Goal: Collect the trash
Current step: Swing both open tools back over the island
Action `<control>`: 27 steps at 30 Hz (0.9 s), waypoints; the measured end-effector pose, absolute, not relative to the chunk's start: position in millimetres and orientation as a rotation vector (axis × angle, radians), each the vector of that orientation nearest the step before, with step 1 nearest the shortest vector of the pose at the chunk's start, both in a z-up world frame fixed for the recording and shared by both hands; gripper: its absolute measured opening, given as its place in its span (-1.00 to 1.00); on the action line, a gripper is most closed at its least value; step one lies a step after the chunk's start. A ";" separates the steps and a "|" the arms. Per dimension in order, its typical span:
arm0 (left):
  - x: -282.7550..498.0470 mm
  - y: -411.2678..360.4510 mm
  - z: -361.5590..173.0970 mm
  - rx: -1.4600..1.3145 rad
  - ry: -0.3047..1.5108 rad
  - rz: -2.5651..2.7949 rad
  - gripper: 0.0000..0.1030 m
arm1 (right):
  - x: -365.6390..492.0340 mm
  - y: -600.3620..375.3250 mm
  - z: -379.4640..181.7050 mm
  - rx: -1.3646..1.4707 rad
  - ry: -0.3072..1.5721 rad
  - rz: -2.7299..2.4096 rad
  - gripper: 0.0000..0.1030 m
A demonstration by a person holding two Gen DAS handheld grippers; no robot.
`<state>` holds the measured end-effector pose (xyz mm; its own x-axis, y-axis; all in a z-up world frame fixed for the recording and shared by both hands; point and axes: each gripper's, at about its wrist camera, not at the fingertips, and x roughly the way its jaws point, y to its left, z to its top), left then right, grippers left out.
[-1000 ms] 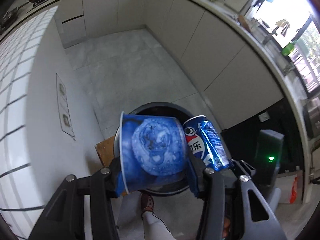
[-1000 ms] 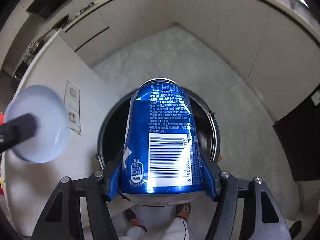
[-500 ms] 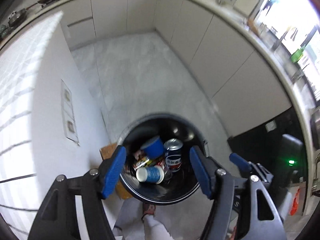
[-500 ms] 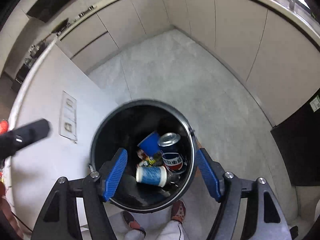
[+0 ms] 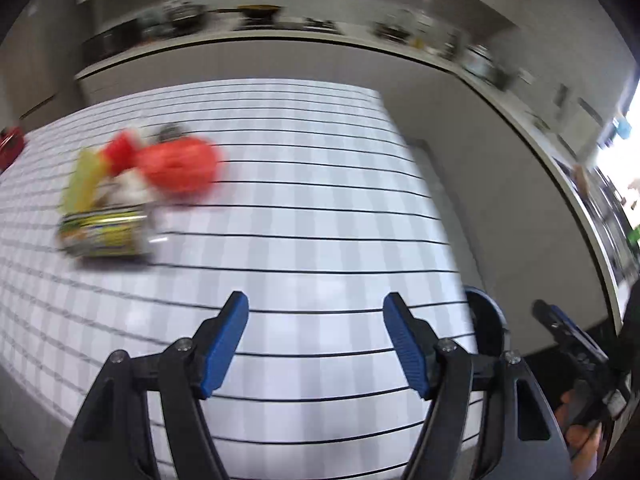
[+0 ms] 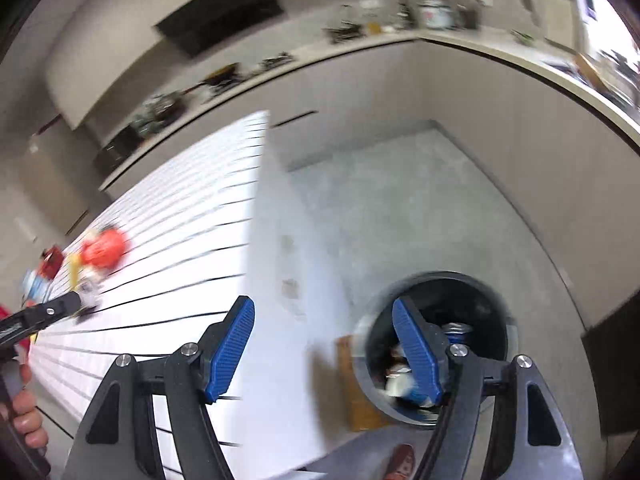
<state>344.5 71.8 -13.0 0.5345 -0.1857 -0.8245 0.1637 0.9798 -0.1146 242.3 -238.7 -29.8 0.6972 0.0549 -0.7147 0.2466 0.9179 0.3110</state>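
No writing legible; frames blurred. My left gripper (image 5: pixel 316 340) jaws are opening, nothing between them; right gripper (image 6: pixel 324 348) jaws wide, empty. Trash heap (image 5: pixel 132 196) lies on the gridded worktop (image 5: pixel 320 220): red bag (image 5: pixel 180 172), yellow-green can (image 5: pixel 104 236), pale scraps. Black bin (image 6: pixel 440 344) stands on the floor beside the worktop, cans inside. Nothing blocks the heap.
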 end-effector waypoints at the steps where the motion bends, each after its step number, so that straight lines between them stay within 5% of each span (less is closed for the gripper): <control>1: 345.6 94.9 -13.1 -0.036 0.982 -0.176 0.38 | 247.2 -221.2 -25.6 0.394 0.794 -0.093 0.43; 9: 359.0 239.4 -24.8 -0.105 0.978 0.008 0.39 | 296.4 -73.9 -26.6 0.340 0.812 0.030 0.43; 27: 366.3 290.2 -22.2 -0.209 0.958 0.179 0.39 | 392.4 74.4 -31.6 0.182 0.852 0.435 0.43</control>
